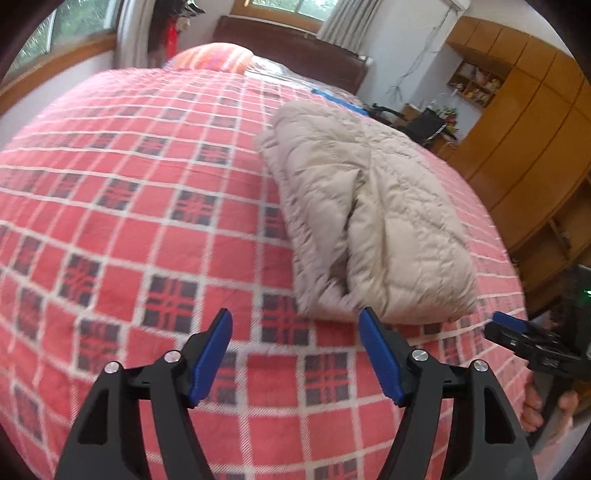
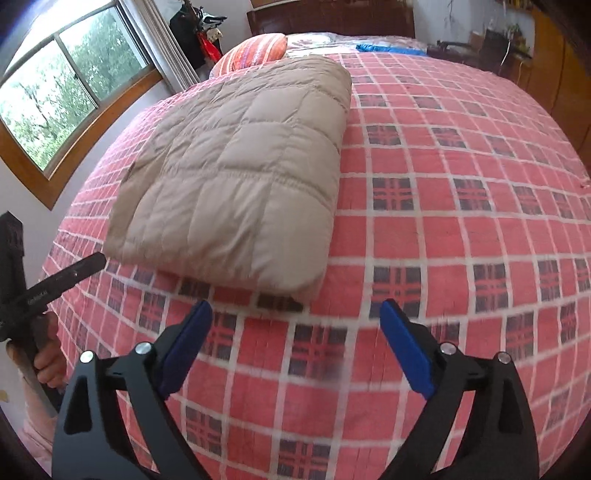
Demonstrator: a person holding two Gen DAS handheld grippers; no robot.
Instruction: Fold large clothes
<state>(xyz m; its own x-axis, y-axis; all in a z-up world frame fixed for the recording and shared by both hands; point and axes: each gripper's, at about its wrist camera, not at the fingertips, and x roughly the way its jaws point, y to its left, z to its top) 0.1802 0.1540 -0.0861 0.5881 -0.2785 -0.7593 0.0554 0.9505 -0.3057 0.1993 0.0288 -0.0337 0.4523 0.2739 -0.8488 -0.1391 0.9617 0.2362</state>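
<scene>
Broad bare stretches of the checked bedspread (image 2: 461,229) are left free; only the folded quilted coat (image 2: 236,184) is found in the way.

A folded quilted jacket (image 2: 236,177) lies on the bed (image 2: 461,229), a pillow (image 2: 255,50) behind it by the headboard (image 2: 332,18).

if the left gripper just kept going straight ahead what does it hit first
Probably the near end of the folded beige quilted jacket. The open left gripper points over the red plaid bedspread, and the jacket's edge sits just beyond its right finger; depth is unclear, so it might brush the bedspread first.
</scene>
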